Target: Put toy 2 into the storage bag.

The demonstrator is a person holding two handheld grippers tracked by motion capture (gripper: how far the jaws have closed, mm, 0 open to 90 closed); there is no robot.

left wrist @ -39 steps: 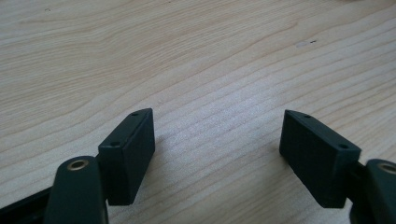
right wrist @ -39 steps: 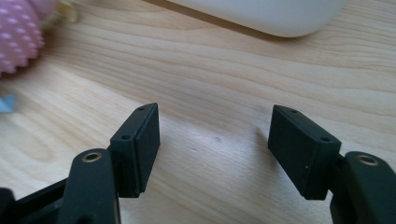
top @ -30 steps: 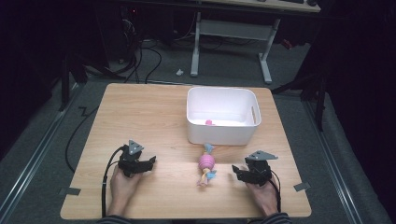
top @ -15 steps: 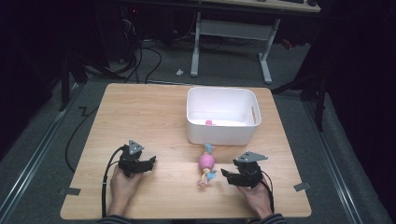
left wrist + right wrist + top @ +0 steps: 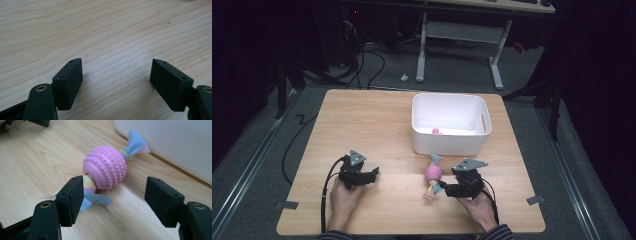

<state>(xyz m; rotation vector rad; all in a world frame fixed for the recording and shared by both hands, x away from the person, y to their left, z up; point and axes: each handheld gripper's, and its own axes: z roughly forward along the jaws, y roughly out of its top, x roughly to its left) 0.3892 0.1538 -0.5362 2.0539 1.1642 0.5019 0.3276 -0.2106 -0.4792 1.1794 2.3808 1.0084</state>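
Beside the white bin (image 5: 450, 131), right claw (image 5: 117, 195) wide open around pink knobbed toy (image 5: 106, 167); left claw (image 5: 117, 82) open, empty.

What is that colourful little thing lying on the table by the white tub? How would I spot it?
Find the white bin on the wooden table; just in front of it, beside the right gripper, lies the toy. It is a knobbly pink ball with blue and yellow cloth tails at both ends.

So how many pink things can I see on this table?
2. A pink studded ball toy with cloth tails lies on the table in front of the white bin, by the right gripper. A small pink thing sits inside the bin; more may be hidden behind its near wall.
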